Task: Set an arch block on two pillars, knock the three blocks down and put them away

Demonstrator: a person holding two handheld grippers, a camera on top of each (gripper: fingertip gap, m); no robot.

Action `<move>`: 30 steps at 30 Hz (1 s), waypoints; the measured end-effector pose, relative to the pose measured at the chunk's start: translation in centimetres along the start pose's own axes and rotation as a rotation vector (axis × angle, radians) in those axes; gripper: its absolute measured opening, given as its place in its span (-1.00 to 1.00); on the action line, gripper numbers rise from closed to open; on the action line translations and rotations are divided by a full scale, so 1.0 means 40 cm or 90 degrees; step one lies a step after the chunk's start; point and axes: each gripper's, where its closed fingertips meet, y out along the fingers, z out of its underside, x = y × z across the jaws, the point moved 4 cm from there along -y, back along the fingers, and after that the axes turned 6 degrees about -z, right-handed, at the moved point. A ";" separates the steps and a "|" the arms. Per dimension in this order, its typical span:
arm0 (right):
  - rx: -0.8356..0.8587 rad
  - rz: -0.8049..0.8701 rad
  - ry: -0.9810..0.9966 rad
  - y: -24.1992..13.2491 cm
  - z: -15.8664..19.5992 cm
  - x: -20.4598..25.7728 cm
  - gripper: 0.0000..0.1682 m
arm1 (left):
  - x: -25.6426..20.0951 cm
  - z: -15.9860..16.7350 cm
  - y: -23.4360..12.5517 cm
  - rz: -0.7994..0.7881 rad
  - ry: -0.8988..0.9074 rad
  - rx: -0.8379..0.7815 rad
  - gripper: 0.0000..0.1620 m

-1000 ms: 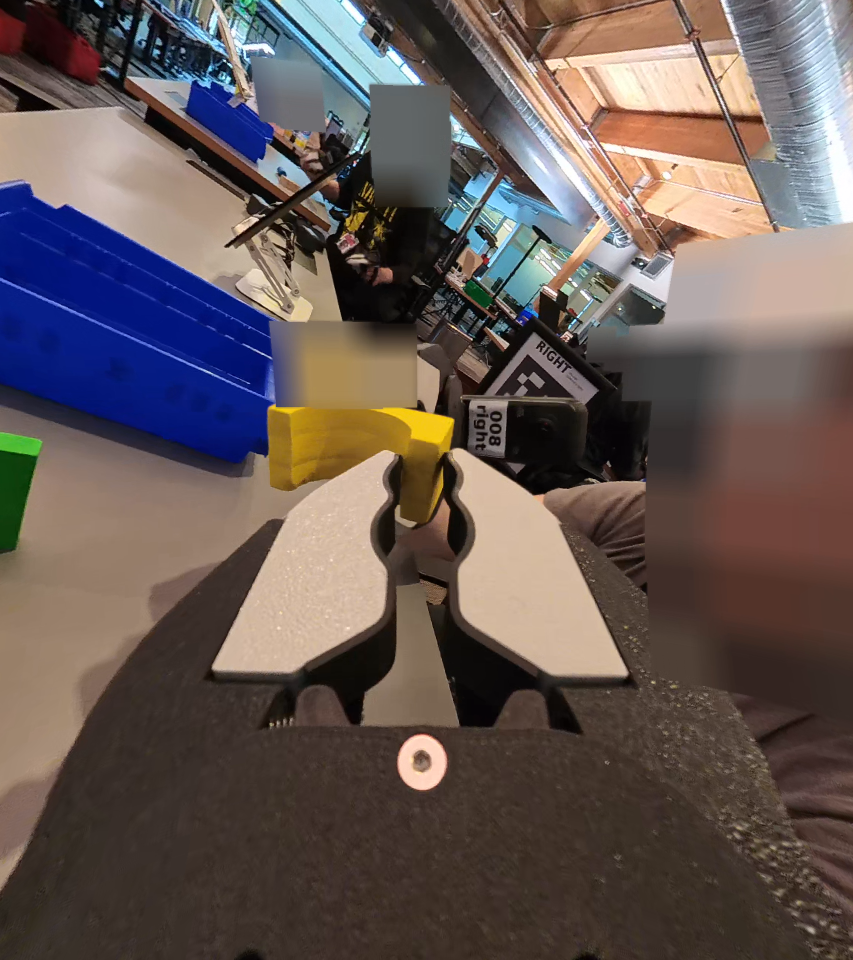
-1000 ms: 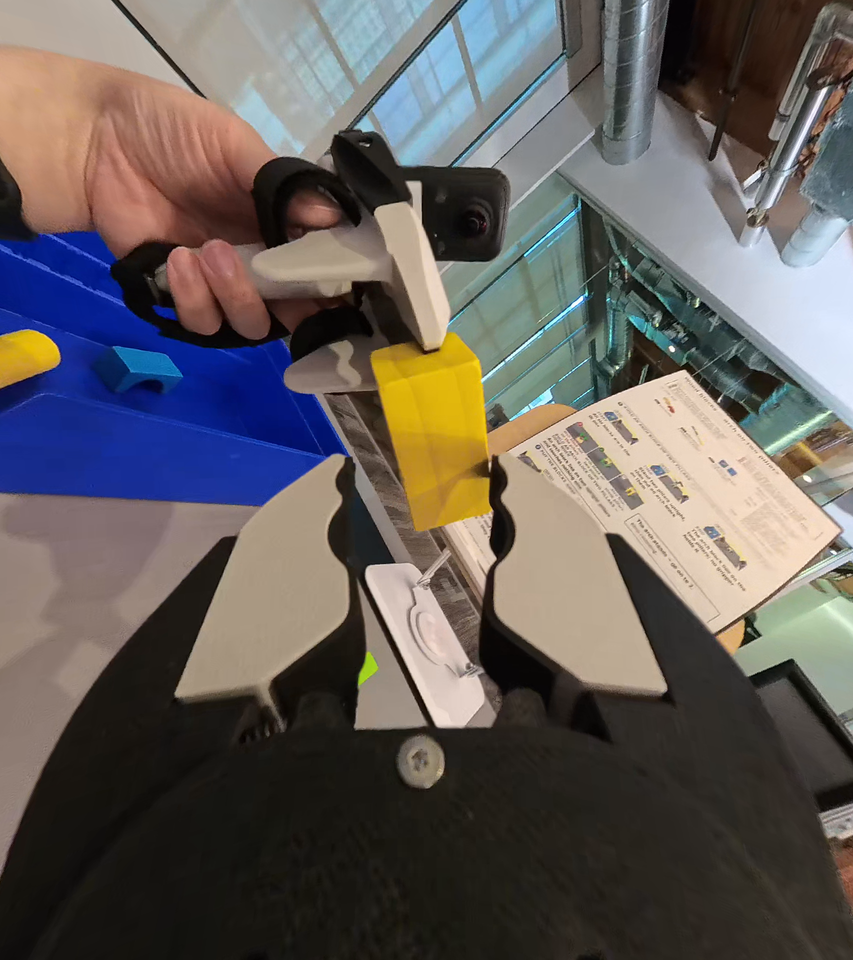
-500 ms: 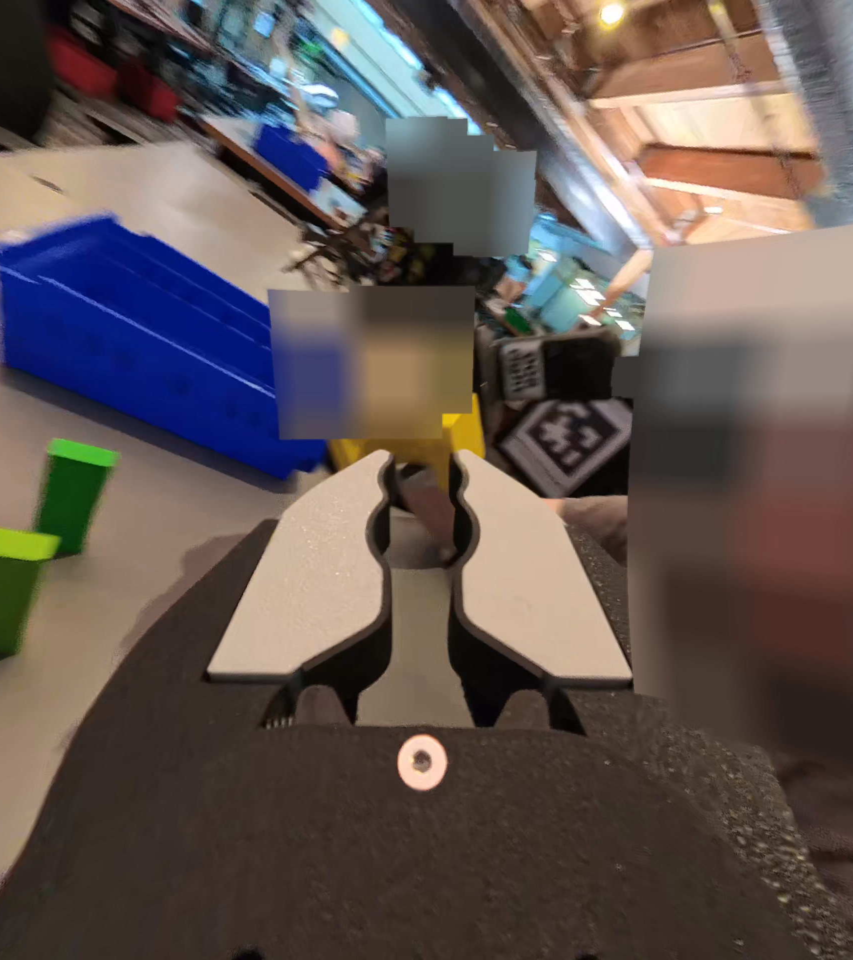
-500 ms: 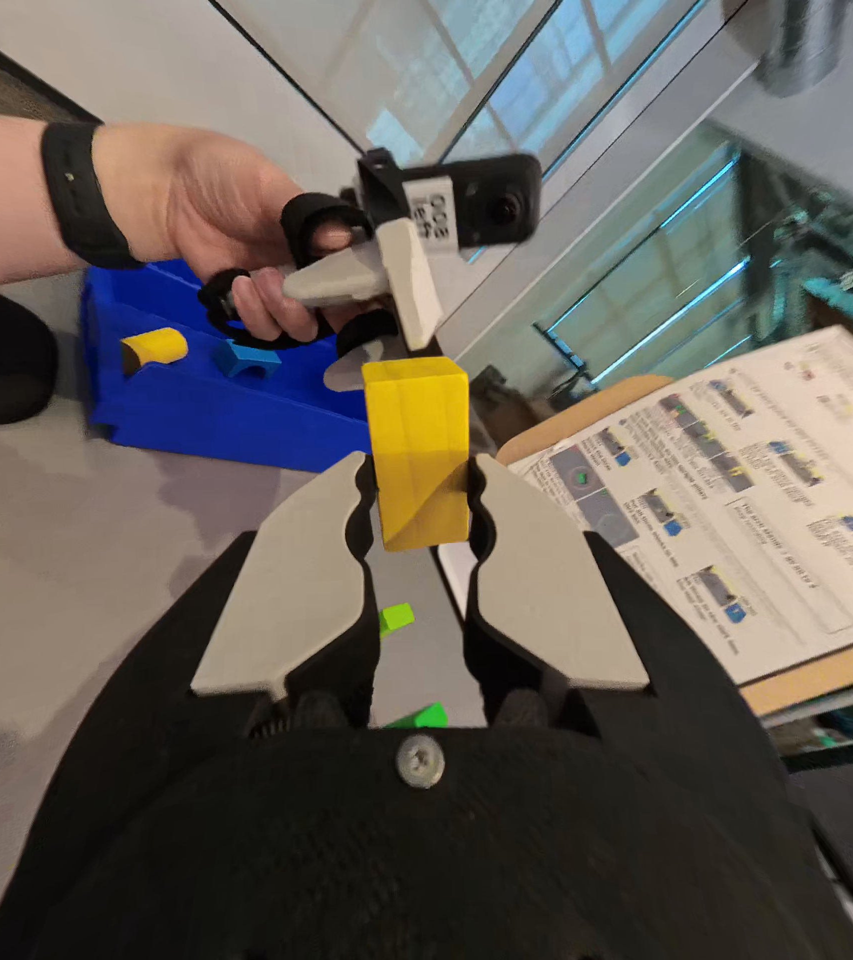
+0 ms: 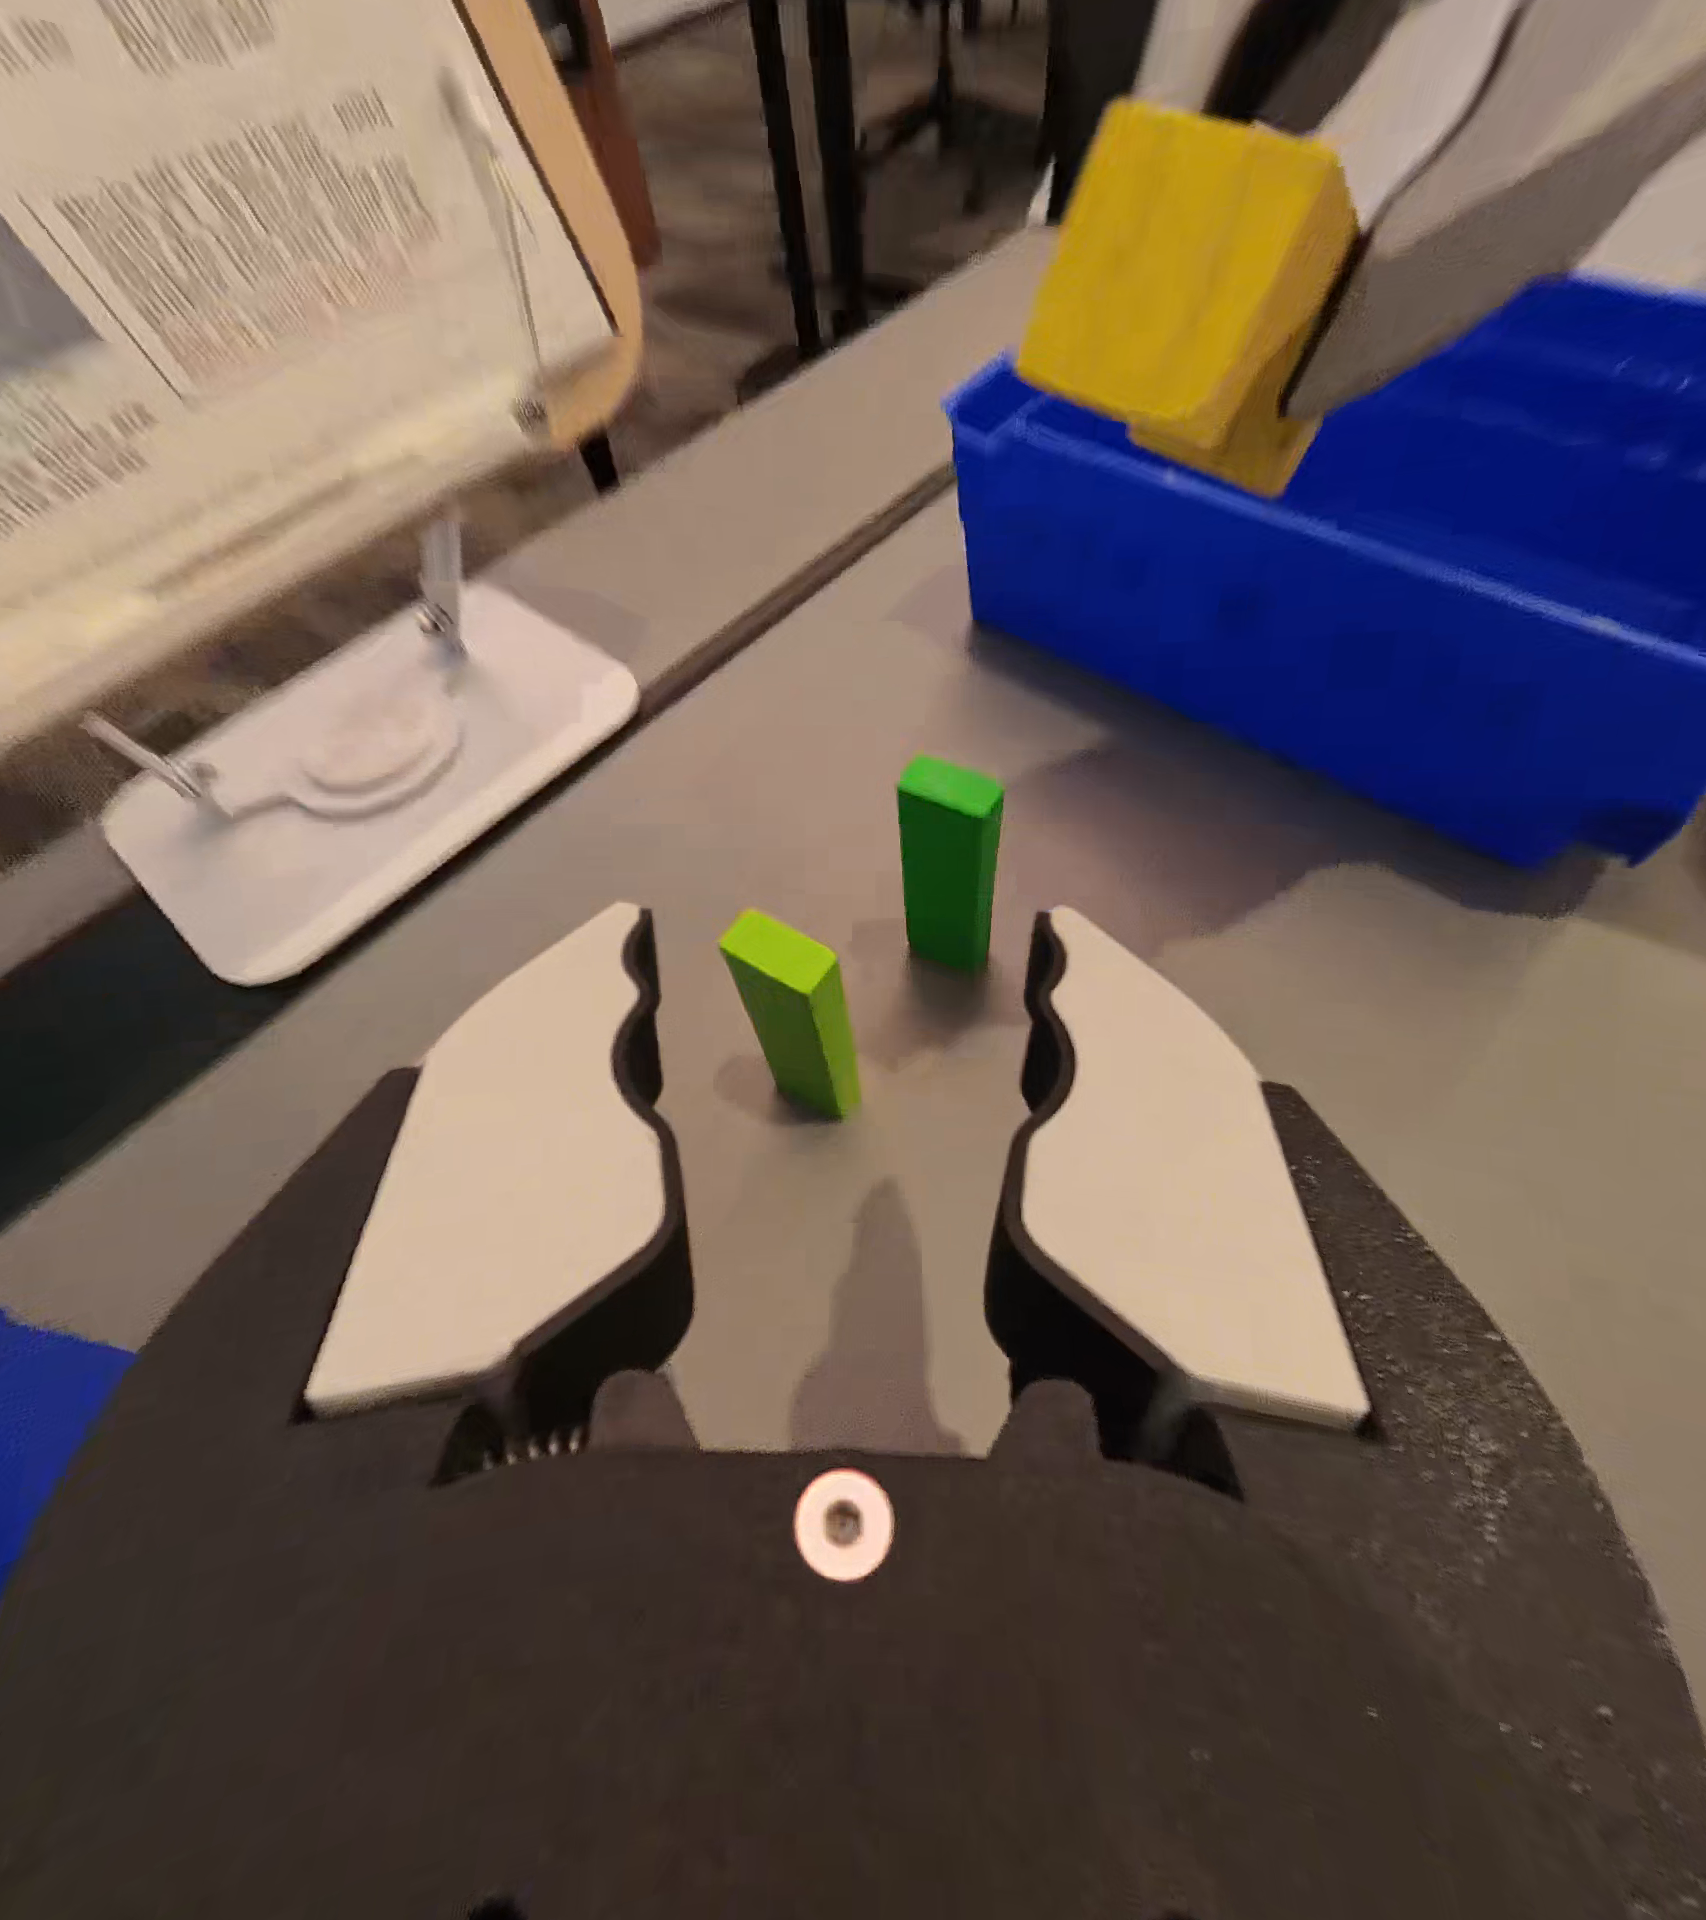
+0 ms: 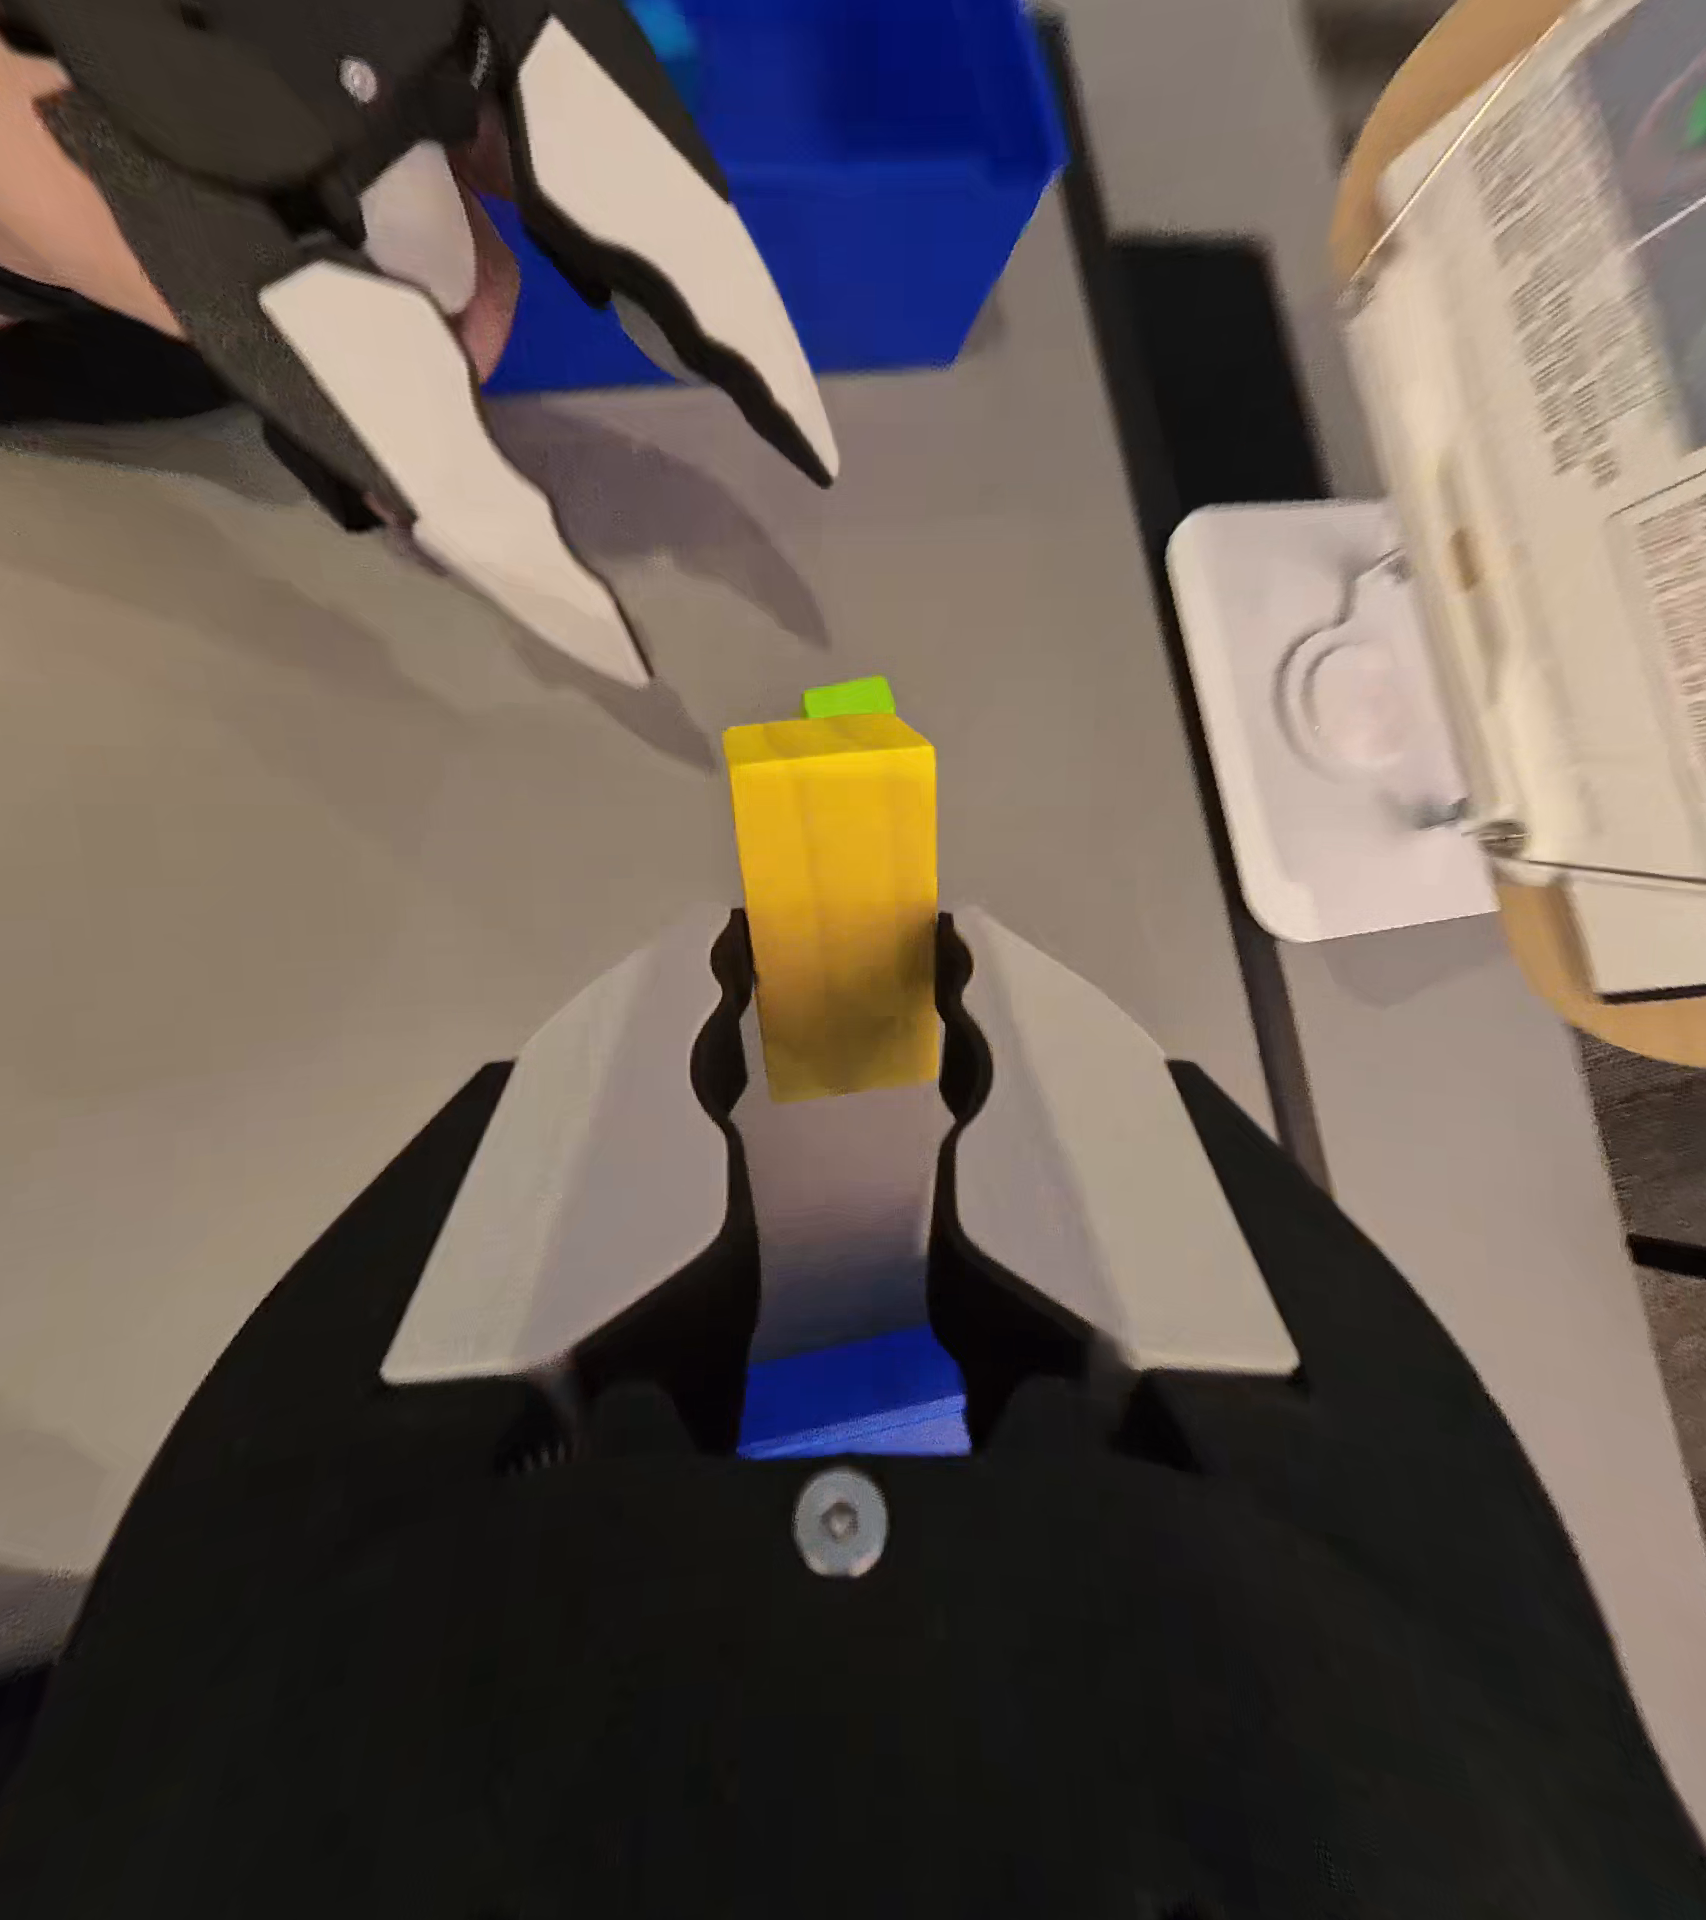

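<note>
While the right gripper point(image 6: 844, 940) has its fingers clamped on the yellow arch block point(image 6: 836, 904), that block hangs in the air above the grey surface point(image 6: 205, 883), its long axis running straight away from the gripper along the line of the fingers. From the left wrist view the same yellow arch block point(image 5: 1187, 291) shows high up, over the near rim of the blue bin point(image 5: 1400, 623), tilted, with one leg pointing down.

Two pillars stand upright on the surface, on the side of the blue bin nearer the left gripper point(image 5: 838, 935): the dark green pillar point(image 5: 948, 862) closer to the bin, the light green pillar point(image 5: 795, 1018) a little farther from it, apart from each other. In the right wrist view only the top of the light green pillar point(image 6: 849, 698) peeks out just past the block's far end.

The left gripper holds nothing, fingers spread wide, hovering above the pillars. A white document stand point(image 5: 371, 769) sits beside the pillars, away from the bin.
</note>
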 end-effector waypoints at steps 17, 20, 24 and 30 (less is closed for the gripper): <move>0.084 -0.025 0.018 0.134 0.025 -0.058 -0.58 | 0.006 0.186 0.189 -0.139 -0.079 0.078 -0.28; 0.094 -0.020 0.017 0.142 0.032 -0.057 -0.58 | 0.003 0.203 0.213 -0.174 -0.081 0.097 -0.28; 0.105 -0.018 0.009 0.153 0.040 -0.048 -0.58 | -0.005 0.220 0.230 -0.157 -0.115 0.114 -0.56; 0.123 -0.016 0.009 0.156 0.051 -0.052 -0.58 | -0.012 0.218 0.228 -0.149 -0.098 0.107 -0.79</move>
